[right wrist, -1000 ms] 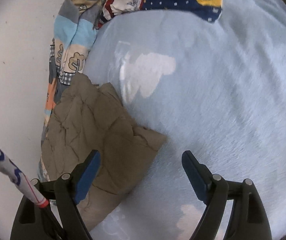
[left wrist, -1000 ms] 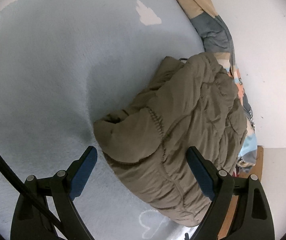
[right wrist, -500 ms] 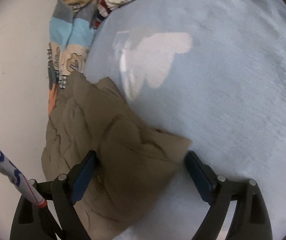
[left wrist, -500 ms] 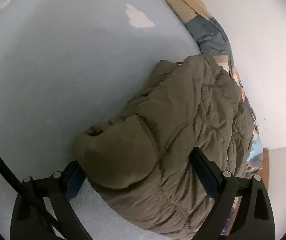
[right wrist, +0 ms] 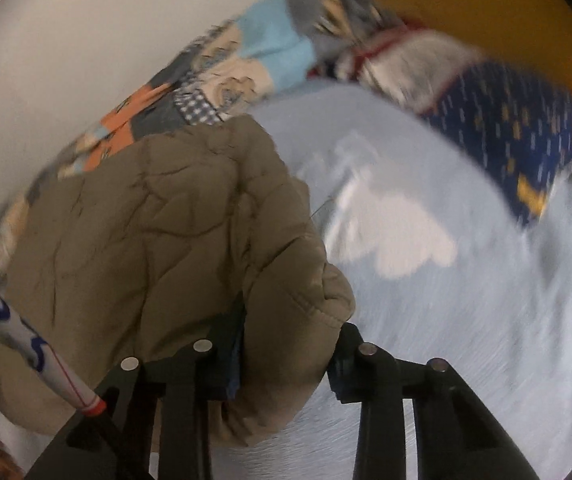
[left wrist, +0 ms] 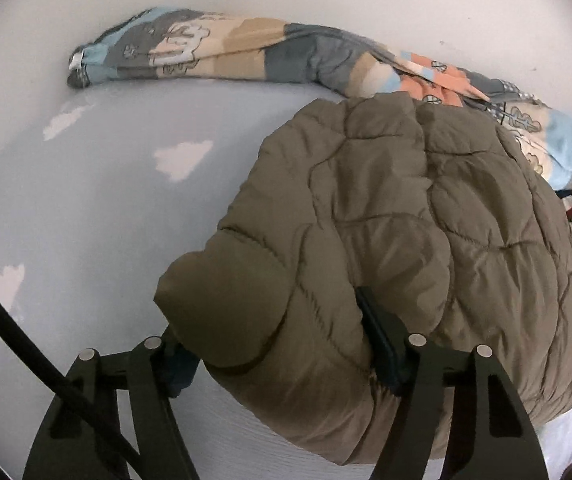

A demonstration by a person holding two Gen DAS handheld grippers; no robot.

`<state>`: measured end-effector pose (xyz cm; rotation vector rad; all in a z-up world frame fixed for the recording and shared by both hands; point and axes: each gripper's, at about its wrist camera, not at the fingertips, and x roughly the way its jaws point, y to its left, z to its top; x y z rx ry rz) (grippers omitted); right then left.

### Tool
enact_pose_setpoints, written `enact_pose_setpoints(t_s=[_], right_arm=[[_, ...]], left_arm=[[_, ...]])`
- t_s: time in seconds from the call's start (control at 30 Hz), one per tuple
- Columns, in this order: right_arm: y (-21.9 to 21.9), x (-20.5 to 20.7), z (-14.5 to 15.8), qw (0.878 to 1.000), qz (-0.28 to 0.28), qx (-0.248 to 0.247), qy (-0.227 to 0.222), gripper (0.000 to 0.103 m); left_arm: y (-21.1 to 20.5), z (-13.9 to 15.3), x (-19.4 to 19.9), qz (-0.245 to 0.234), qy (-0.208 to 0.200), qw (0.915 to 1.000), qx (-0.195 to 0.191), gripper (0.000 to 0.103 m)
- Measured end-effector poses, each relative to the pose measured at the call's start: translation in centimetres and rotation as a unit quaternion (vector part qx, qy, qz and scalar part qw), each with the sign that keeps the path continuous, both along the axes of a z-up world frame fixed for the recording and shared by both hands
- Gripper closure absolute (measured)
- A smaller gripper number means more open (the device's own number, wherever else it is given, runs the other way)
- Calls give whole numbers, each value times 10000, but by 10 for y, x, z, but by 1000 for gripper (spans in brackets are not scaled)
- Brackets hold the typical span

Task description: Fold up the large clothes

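Observation:
An olive-brown quilted puffer jacket [left wrist: 406, 208] lies bunched on the light blue sheet [left wrist: 106, 208] by the white wall. My left gripper [left wrist: 278, 356] has a thick padded edge of the jacket between its jaws. The jaws are closing, and the right pad [left wrist: 380, 344] digs into the fabric. In the right wrist view the same jacket [right wrist: 146, 232] fills the left half. My right gripper [right wrist: 286, 364] is closing on a rounded corner of it, squeezed between both pads. Both held edges are raised off the sheet.
A patchwork quilt [left wrist: 246, 52] runs along the wall behind the jacket. A navy star-print cloth [right wrist: 506, 128] lies at the sheet's far right before an orange-yellow surface [right wrist: 466, 8]. A black cable [left wrist: 26, 352] and a white striped rod [right wrist: 26, 344] cross the lower left corners.
Both grippers moved onto the jacket and closed on its edges. Both views rolled, and the gripped edges lifted off the sheet.

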<state>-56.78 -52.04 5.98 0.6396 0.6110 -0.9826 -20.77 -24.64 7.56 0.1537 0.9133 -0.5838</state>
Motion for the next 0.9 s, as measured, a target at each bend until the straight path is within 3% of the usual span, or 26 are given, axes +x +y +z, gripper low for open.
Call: enact_pose_setpoints(t_s=[0.2, 0.33, 0.9], right_arm=[[14, 14, 15, 9950, 280, -729, 625, 71], [24, 20, 26, 9898, 388, -1082, 844, 72], [77, -2, 88, 9820, 767, -1597, 657, 73]], left_arm=[[-11, 10, -9, -157, -456, 9987, 181, 39], [-9, 19, -14, -209, -545, 9982, 158, 41], [35, 77, -41, -425, -764, 9960, -162, 46]])
